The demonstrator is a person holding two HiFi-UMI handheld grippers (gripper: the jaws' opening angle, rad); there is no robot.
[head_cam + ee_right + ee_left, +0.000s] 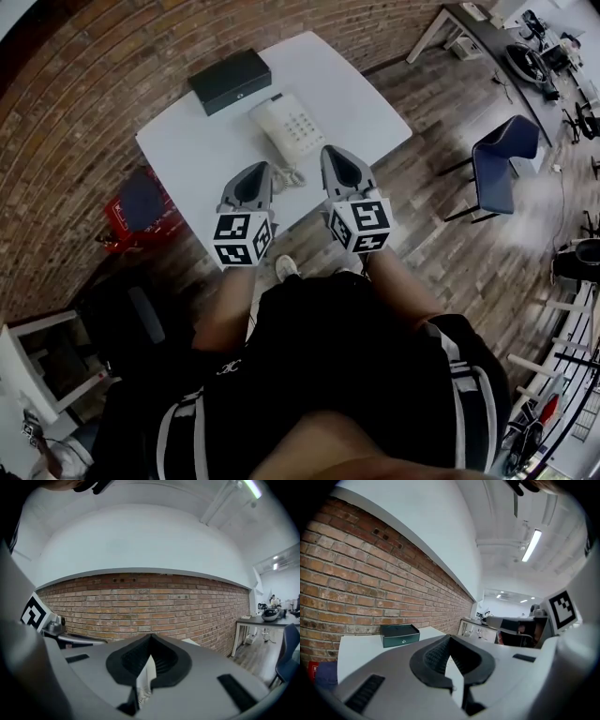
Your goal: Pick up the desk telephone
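Note:
The white desk telephone [289, 125] lies on the white table [187, 150], keypad up, its coiled cord [292, 176] trailing toward the near edge. My left gripper [264, 168] hovers over the near edge just left of the cord, jaws shut and empty. To the phone's right, my right gripper [331, 150] is also shut with nothing in it. In the left gripper view my left gripper [450, 637] points past a dark box [399, 634]. In the right gripper view my right gripper [151, 635] faces the brick wall; the phone is mostly hidden behind the jaws.
A dark box [230, 80] sits at the table's far edge behind the phone. A red crate [141, 211] stands on the floor to the left, a blue chair [502, 159] to the right. A brick wall [150, 602] runs behind the table.

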